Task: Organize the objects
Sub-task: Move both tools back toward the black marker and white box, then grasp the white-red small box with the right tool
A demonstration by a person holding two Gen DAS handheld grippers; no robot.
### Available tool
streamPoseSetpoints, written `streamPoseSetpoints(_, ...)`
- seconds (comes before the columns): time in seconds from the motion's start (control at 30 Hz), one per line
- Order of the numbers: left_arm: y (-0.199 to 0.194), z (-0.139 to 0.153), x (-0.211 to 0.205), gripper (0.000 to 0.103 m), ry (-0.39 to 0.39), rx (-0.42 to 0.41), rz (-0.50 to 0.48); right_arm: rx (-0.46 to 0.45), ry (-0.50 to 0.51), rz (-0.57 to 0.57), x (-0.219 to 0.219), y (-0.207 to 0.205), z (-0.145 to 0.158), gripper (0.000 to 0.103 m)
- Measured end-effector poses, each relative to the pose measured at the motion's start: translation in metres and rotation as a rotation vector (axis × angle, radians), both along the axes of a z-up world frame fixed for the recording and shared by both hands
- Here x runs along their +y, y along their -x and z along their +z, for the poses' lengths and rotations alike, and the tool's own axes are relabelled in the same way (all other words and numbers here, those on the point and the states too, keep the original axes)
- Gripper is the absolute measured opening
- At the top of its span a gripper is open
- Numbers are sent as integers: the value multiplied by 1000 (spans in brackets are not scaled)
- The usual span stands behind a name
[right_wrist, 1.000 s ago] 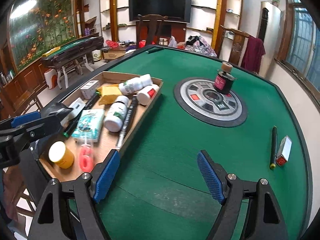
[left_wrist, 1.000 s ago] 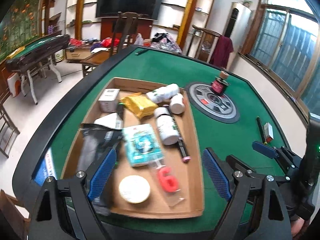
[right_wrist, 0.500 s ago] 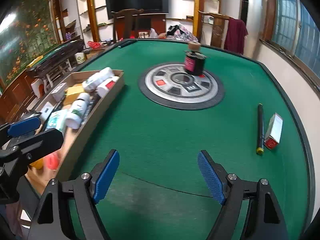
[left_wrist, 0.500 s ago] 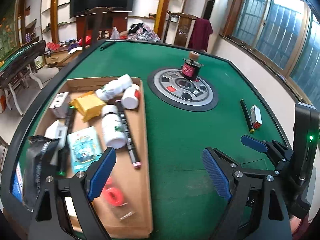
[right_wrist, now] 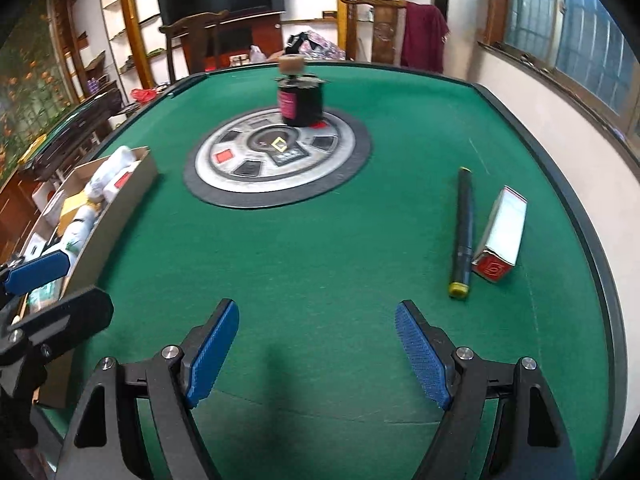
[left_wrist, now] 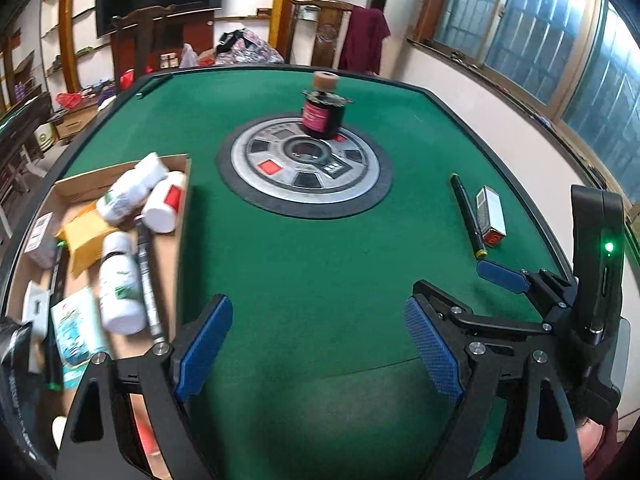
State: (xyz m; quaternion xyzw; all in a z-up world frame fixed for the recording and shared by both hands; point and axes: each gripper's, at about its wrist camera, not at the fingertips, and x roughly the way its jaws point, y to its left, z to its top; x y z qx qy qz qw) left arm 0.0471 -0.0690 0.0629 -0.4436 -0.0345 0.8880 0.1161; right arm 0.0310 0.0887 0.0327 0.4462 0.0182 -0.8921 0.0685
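Note:
A shallow cardboard tray (left_wrist: 182, 240) at the left of the green table holds white bottles (left_wrist: 120, 280), a yellow packet, a pen and small boxes; it also shows in the right wrist view (right_wrist: 120, 208). A dark pen (right_wrist: 462, 232) and a small white-and-red box (right_wrist: 500, 236) lie on the felt at the right, also in the left wrist view (left_wrist: 466, 216). A dark jar (right_wrist: 300, 100) stands on the round grey disc (right_wrist: 276, 160). My left gripper (left_wrist: 320, 348) and my right gripper (right_wrist: 318, 354) are open and empty above the felt.
The table's raised dark rim (right_wrist: 592, 240) runs close to the right of the box. A black pouch (left_wrist: 12, 360) lies at the tray's near left end. Chairs, shelves and a television stand behind the table.
Both grippers have swung right, away from the tray toward the table's middle and right side. The pen and box now sit nearer the right gripper. Both stayed open.

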Motion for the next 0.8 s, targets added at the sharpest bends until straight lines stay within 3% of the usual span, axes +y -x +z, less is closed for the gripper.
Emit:
streamPoseSetpoints(0.27, 21, -6, 21, 87, -10, -29, -34, -17, 10, -33, 28, 15, -2, 84)
streamPoseSetpoints(0.43, 34, -2, 31, 87, -25, -8, -42, 16, 95, -221, 110, 35, 20, 84)
streamPoseSetpoints(0.5, 39, -1, 35, 87, -40, -6, -47, -7, 152, -324, 155, 47, 18, 84)
streamPoseSetpoints(0.6, 47, -4, 43, 87, -64, -23, -55, -51, 247, -372, 191, 60, 9, 84)
streamPoseSetpoints(0.7, 49, -8, 50, 87, -67, -35, -64, -78, 275, -354, 195, 67, 4, 84)
streamPoseSetpoints(0.8, 50, -9, 57, 87, -63, -39, -76, -77, 231, -320, 181, 76, 2, 84)
